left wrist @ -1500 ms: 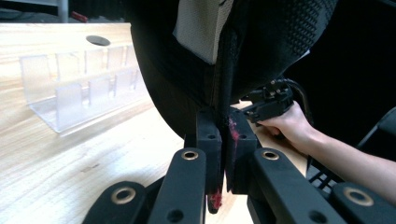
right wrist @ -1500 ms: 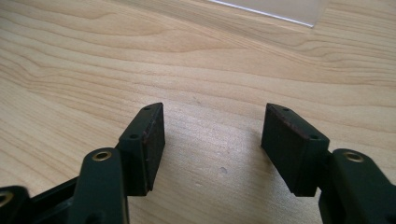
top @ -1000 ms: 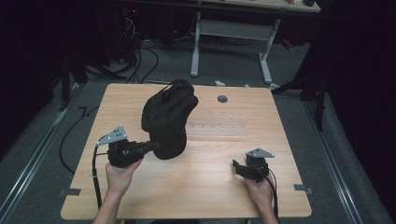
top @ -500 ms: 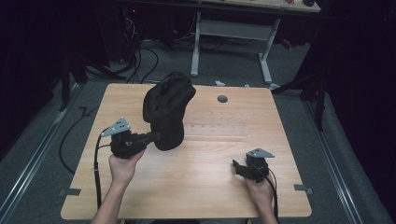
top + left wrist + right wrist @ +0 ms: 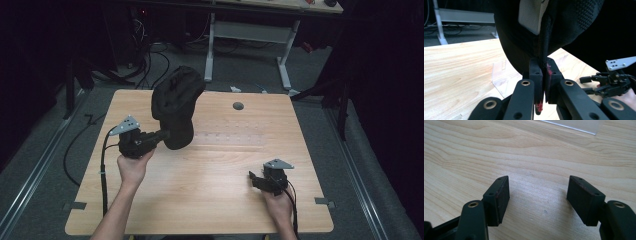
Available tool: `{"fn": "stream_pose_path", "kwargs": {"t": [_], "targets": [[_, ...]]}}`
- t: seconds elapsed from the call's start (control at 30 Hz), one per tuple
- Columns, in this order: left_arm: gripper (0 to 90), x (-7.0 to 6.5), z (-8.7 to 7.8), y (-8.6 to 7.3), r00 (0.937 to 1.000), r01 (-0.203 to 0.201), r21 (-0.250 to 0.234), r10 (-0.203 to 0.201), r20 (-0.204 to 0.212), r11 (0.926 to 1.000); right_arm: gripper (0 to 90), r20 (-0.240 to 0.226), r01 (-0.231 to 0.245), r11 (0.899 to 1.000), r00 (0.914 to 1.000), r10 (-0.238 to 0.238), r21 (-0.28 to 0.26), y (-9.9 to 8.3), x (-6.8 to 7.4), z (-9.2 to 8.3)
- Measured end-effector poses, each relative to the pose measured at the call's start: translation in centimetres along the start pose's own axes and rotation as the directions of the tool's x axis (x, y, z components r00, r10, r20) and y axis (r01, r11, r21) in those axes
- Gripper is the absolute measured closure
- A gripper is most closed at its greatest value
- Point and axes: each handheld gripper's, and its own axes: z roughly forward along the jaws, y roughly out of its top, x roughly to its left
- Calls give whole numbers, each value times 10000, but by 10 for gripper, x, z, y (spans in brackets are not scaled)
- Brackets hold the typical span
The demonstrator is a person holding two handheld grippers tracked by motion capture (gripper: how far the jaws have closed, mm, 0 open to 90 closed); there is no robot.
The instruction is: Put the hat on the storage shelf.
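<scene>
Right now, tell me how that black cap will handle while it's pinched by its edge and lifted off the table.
The black cap probably flops: in the left gripper view its fabric is pinched thin in the left gripper. It seems light, since that edge grip alone holds it above the wooden table. The knit-looking cloth likely resists slipping, though it may swing when moved.

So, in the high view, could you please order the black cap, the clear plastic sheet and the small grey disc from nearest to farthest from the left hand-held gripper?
1. Black cap: pinched in the left hand-held gripper, raised over the table's left half.
2. Clear plastic sheet: flat at mid-table, to the right.
3. Small grey disc: near the far edge.
</scene>
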Motion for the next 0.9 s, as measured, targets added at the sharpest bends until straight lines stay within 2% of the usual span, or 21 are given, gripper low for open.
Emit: {"fn": "stream_pose_path", "kwargs": {"t": [0.13, 0.43, 0.53, 0.9], "targets": [[864, 3, 6, 2, 9998, -12, 17, 13, -177, 10000, 348, 7, 6, 10000, 10000, -6, 2, 0, 0, 0], [865, 6, 19, 4, 9997, 18, 69, -17, -248, 10000, 347, 4, 11, 10000, 10000, -11, -2, 0, 0, 0], [864, 6, 24, 5, 9992, -137, 149, 143, -384, 9998, 347, 0, 0, 10000, 10000, 0, 1, 0, 0, 0], [863, 10, 40, 4, 9984, -231, 126, 237, -510, 9997, 347, 0, 2, 10000, 10000, -2, -1, 0, 0, 0]]}}
